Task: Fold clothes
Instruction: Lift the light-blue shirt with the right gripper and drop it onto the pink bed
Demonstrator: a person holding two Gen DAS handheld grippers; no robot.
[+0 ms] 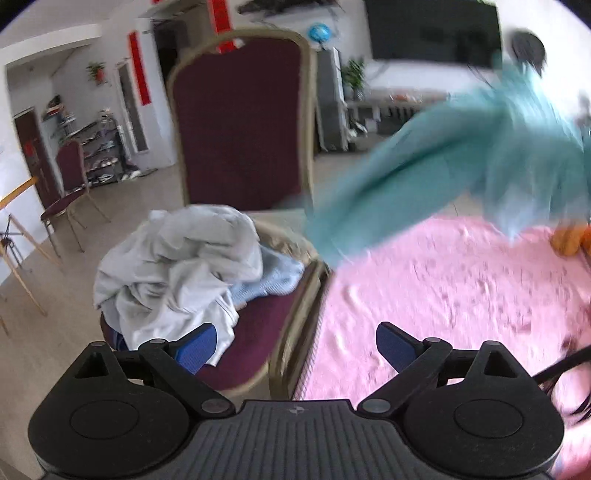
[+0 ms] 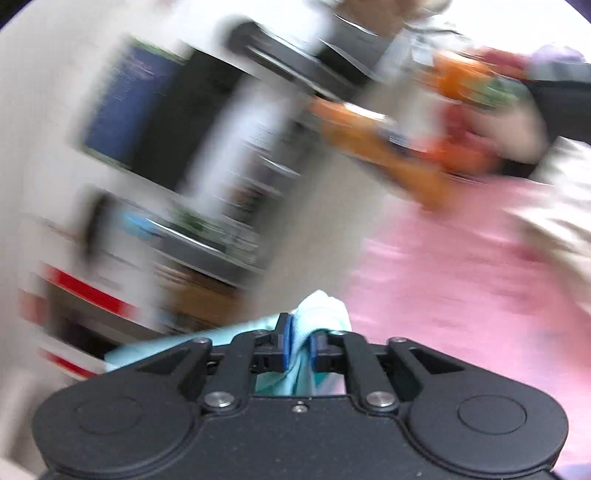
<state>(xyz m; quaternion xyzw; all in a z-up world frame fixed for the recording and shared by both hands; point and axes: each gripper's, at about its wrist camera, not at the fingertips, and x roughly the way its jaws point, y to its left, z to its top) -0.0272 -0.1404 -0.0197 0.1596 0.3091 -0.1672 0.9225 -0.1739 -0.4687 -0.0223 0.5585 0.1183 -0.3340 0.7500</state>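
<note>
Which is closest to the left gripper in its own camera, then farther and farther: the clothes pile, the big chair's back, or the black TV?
From the left gripper:
1. Clothes pile, on the chair seat, left.
2. Chair back, upright behind it.
3. Black TV, far wall, upper right.

A maroon chair [image 1: 240,122] with a gold frame stands beside a surface under a pink cover [image 1: 443,295]. A second maroon chair [image 1: 72,177] stands further back near shelving [image 1: 99,147] by the white wall. A wooden easel [image 1: 22,258] leans at the left edge. A dark screen [image 1: 432,29] hangs on the far wall, with a potted plant [image 1: 354,74] below it and a blue globe [image 1: 321,33] to its left. Red banners [image 1: 138,66] flank a doorway. An orange object [image 1: 567,240], blurred, lies at the cover's far edge.
</note>
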